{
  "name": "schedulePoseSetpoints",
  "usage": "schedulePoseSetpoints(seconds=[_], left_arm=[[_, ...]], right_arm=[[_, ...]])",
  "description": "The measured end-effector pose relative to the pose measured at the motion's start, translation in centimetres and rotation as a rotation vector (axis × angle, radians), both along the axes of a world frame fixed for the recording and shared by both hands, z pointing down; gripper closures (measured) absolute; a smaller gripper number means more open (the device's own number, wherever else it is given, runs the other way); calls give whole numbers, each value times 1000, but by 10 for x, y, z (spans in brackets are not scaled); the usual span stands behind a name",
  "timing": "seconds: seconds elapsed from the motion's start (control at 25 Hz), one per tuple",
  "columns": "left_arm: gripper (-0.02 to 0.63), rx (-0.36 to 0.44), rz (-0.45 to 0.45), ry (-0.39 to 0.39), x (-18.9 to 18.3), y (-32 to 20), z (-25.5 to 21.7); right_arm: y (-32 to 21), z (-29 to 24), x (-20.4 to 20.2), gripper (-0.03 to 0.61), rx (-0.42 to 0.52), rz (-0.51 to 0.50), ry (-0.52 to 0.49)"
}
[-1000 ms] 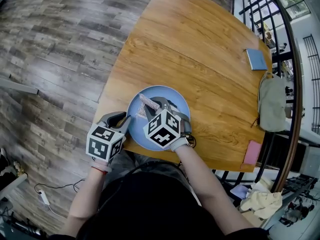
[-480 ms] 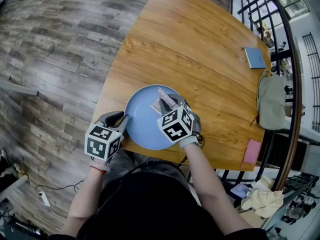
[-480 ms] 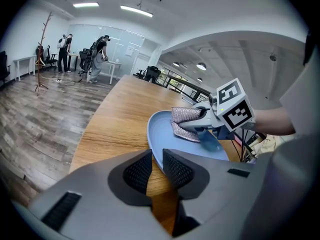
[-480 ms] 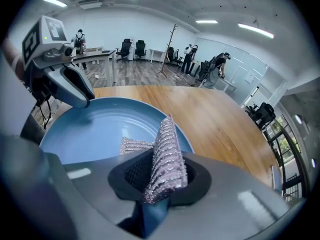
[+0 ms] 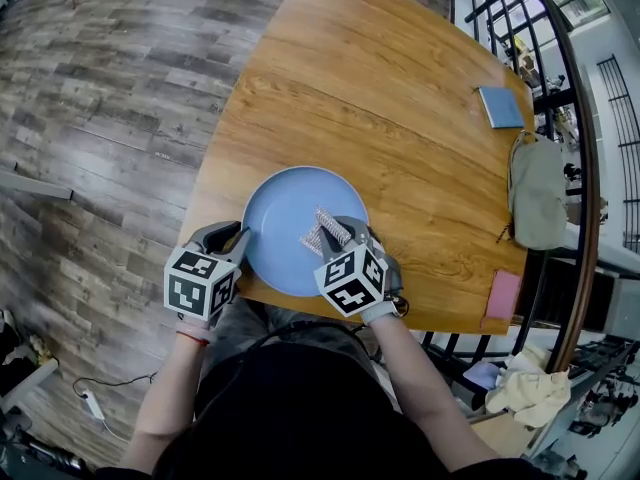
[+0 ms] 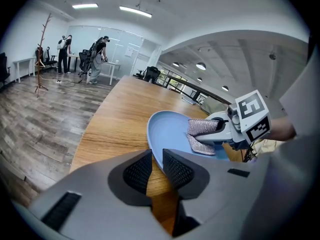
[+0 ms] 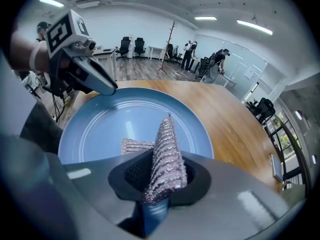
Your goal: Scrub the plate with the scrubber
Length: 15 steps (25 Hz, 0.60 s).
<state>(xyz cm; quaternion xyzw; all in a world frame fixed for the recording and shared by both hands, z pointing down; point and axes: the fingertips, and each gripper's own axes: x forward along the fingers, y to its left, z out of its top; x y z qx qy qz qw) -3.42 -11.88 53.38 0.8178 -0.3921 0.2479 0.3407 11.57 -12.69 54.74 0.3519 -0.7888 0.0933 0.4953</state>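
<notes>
Clamping stiff, slick, breakable plate point(image 5: 280, 213) by rim in left gripper point(image 6: 156, 157) fingers point(image 6: 137, 172); pinching soft, floppy scrubber point(image 7: 167, 144) edge in right gripper point(image 7: 163, 160) fingers

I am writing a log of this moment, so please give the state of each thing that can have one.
left hand-held gripper: shut on the plate's rim.
right hand-held gripper: shut on the scrubber.
plate: on the table, clamped at its near left rim.
scrubber: folded, pinched at one end, lower flap lying on the plate.
</notes>
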Motion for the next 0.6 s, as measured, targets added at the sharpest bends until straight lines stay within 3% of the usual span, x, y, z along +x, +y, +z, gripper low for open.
schedulePoseSetpoints(seconds=[0.44,0.6], left_arm=[[549,0,2,2,2,0,1],[549,-4,5,3,0,-2,1]], right_arm=[[30,3,-52,518,-114,-159,-66],[21,4,-77,517,-92,-242,-65]])
